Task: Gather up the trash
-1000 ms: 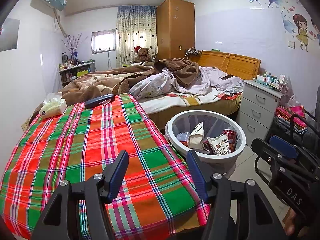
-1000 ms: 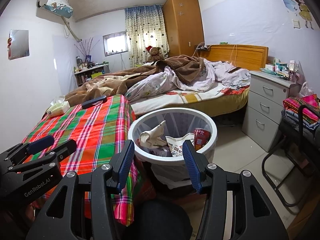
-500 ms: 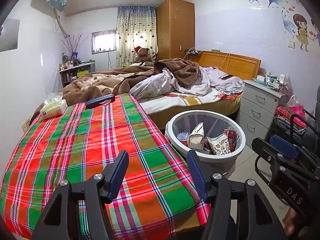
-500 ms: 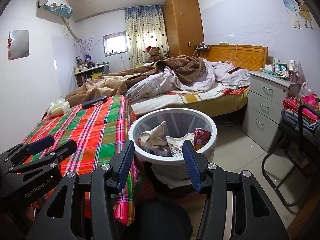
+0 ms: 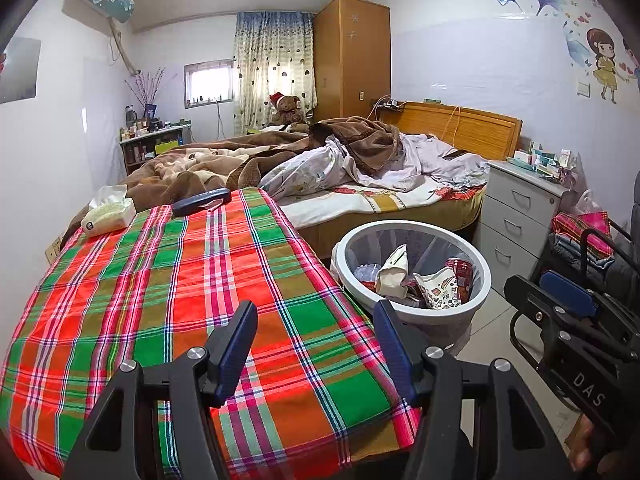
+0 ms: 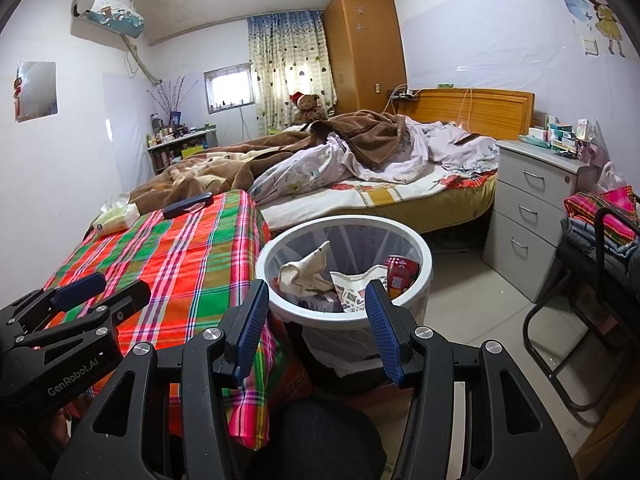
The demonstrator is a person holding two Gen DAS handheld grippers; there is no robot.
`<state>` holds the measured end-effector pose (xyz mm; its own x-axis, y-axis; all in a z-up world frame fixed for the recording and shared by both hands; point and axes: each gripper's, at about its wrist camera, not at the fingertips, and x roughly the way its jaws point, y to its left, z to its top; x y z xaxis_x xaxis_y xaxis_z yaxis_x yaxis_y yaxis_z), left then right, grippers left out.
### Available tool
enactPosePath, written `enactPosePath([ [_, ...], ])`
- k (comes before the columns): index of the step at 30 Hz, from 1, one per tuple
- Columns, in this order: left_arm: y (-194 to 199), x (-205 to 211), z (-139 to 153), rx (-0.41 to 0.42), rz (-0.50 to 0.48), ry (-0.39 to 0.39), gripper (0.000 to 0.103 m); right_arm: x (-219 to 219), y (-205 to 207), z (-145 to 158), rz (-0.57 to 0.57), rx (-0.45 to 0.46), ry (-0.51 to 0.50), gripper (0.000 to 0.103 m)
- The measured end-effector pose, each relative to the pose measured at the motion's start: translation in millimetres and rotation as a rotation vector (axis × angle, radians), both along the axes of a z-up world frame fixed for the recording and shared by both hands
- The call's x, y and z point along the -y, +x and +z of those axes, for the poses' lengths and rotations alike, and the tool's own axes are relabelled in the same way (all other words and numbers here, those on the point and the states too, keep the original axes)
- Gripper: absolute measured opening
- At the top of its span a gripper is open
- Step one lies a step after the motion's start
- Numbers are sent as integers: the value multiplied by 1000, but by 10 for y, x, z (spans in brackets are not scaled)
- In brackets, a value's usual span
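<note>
White plastic bin [image 6: 424,248], lined with a grey bag, stands on the floor in the lower centre of the right wrist view, just beside the corner of the counter [image 5: 160,280] with its red and green plaid cloth. Trash lies inside it: a crumpled cream paper bag [image 6: 304,272], a printed snack wrapper [image 6: 352,290], a red can [image 6: 400,272] against the right wall, and smaller scraps beneath that cannot be told apart.

Change since a second ago: none observed. Both views match the earlier pictures; neither gripper has shifted and nothing in the bin has moved.

Left gripper [image 5: 316,344]: jaws spread, nothing between them, held over the near edge of the plaid cloth in the lower centre of its own view. Right gripper [image 6: 316,320]: jaws spread, empty, pointing at the near rim of the bin.

Judgement: with both grippers idle and empty, and the cloth bare of loose litter, the collecting appears finished or paused.

On the far end of the counter, upper left of the frame, remain a tissue pack [image 5: 108,218] and a dark blue case [image 5: 202,202]; neither reads as trash. Beyond lie an unmade bed [image 5: 360,184] and a grey drawer unit [image 5: 520,216] to the right.
</note>
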<state>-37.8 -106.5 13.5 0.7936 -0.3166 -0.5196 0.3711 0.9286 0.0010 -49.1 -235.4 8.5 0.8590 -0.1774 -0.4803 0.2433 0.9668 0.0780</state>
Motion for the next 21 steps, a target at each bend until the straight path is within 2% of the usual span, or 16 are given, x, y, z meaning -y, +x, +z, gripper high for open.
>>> enactPosePath([
  [21,11,-10,-5,-17,-4,-14,60,1,-4,3,-1,1,-2,52],
])
